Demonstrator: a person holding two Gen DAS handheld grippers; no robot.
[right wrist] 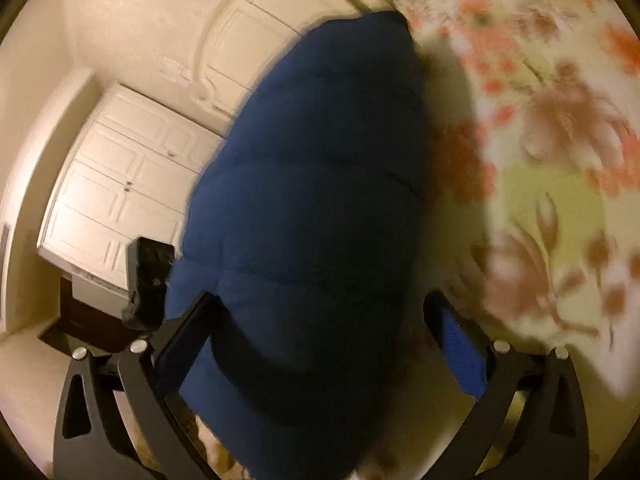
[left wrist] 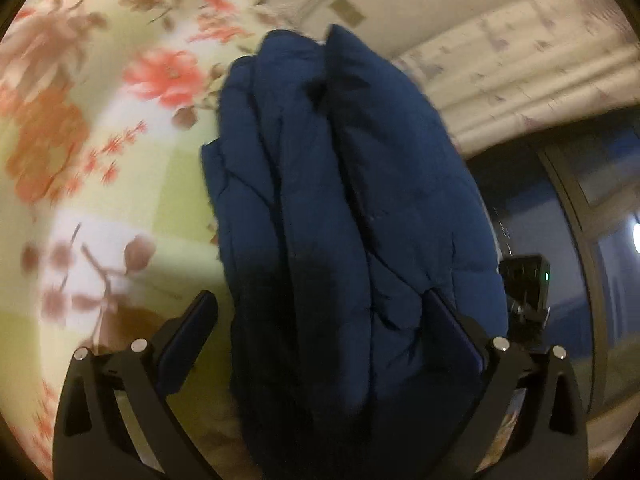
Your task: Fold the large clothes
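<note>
Blue padded jacket [left wrist: 344,208] lay bunched in thick folds on the flowered bed [left wrist: 120,184], between both tools. Left tool [left wrist: 324,320] and right tool [right wrist: 320,320] stood wide apart, gripping nothing. Folding looked nearly done.

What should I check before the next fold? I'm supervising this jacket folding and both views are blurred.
1. Left claw open: ok, fingers stand wide.
2. Right claw open: ok, spread wide.
3. Blue padded jacket free of the left claw: cannot tell; one finger lies against the fabric, the other stands clear.
4. Jacket free of the right claw: cannot tell; it bulges between the fingers and one finger seems to touch it.
5. Jacket resting on the floral bedspread: ok.
6. Fold neat and flat: cannot tell; the bundle looks bunched, edges are hidden.
</note>
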